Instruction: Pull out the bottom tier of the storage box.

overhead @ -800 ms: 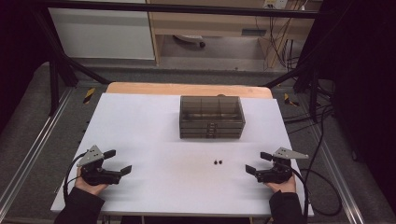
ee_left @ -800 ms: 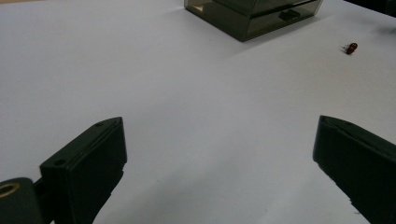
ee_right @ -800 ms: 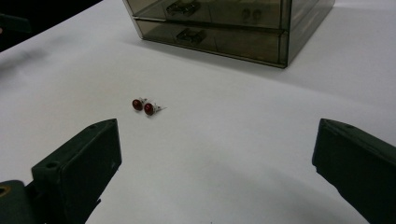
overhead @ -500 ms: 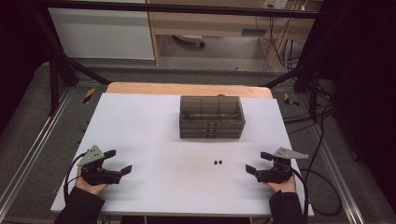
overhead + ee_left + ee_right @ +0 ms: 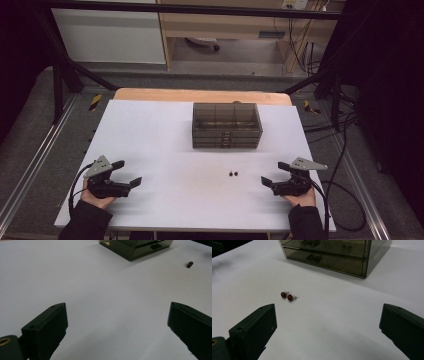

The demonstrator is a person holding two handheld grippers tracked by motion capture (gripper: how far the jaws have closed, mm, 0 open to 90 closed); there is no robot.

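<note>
A smoky see-through drawer box (image 5: 226,125) stands at the middle back of the white table (image 5: 150,130); its drawers (image 5: 324,258) look pushed in. Two small dark red stud earrings (image 5: 233,173) lie side by side in front of it, seen close in the right gripper view (image 5: 287,296) and far off in the left gripper view (image 5: 190,264). My left gripper (image 5: 127,172) rests near the front left of the table, jaws wide apart with nothing between them. My right gripper (image 5: 275,174) rests at the front right, open and empty, a short way right of the earrings.
A wooden strip (image 5: 200,95) edges the table's far side. Metal frame rails (image 5: 35,155) run along both sides. Cables (image 5: 345,200) trail off the right edge. Bare white surface lies between the grippers.
</note>
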